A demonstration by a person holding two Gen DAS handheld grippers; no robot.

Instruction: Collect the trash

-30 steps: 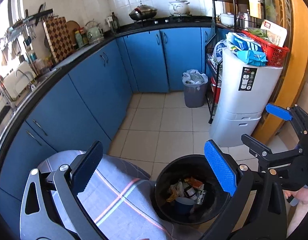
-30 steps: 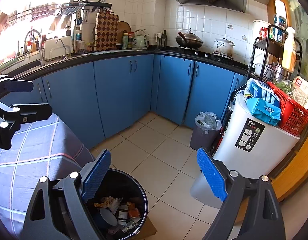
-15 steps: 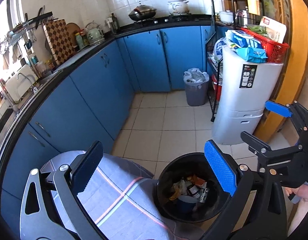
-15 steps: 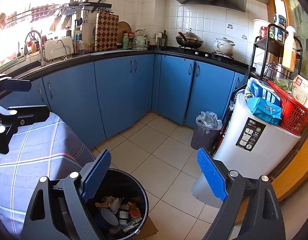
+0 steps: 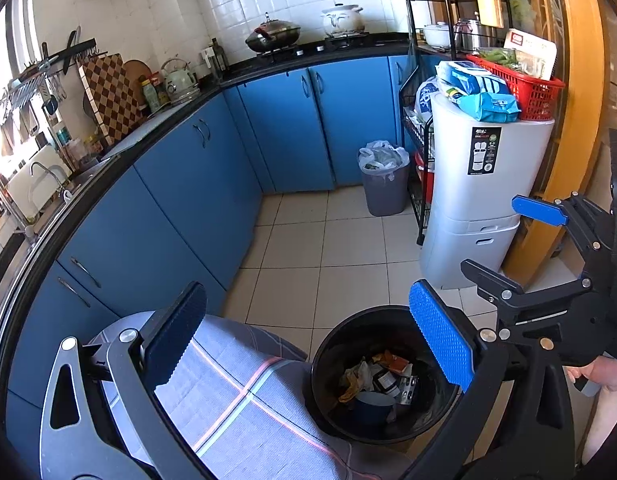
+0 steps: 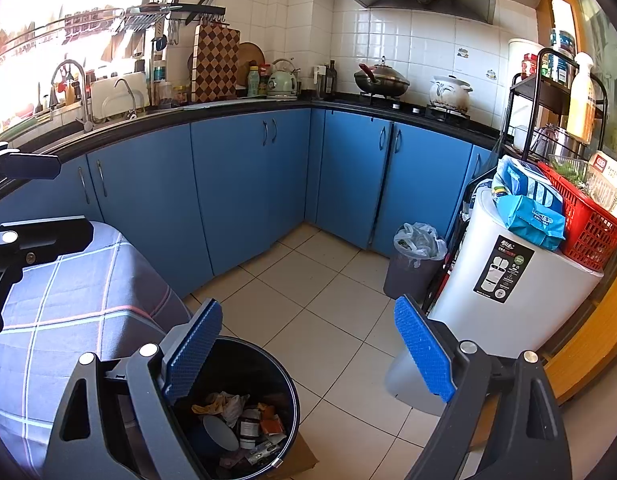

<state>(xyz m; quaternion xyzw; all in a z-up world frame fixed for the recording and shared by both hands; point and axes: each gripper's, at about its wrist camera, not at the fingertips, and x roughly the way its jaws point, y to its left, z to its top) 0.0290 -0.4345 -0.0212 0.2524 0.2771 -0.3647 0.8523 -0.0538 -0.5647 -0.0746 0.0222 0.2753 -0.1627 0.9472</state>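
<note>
A black trash bin [image 5: 328,344] stands on the floor beside a table with a plaid cloth [image 5: 244,384]. Inside it lies trash [image 5: 380,376]: crumpled wrappers, a small jar and a dark blue round piece. My left gripper [image 5: 308,340] hangs open above the table edge and the bin, with nothing between its pads. My right gripper [image 6: 308,352] is open and empty too, over the bin [image 6: 248,364] and its trash [image 6: 244,420]. Each gripper shows in the other's view, the right gripper [image 5: 508,240] at the right and the left gripper [image 6: 44,200] at the left edge.
A grey bin lined with a plastic bag [image 6: 412,260] stands by the blue cabinets [image 6: 248,184]. A white appliance [image 6: 508,280] carries blue packets and a red basket [image 6: 584,224], with a black metal rack [image 5: 420,160] behind it. Cardboard [image 6: 300,460] lies under the black bin.
The left wrist view has shifted slightly. The right gripper has stayed still, and both grippers are as open as before.
</note>
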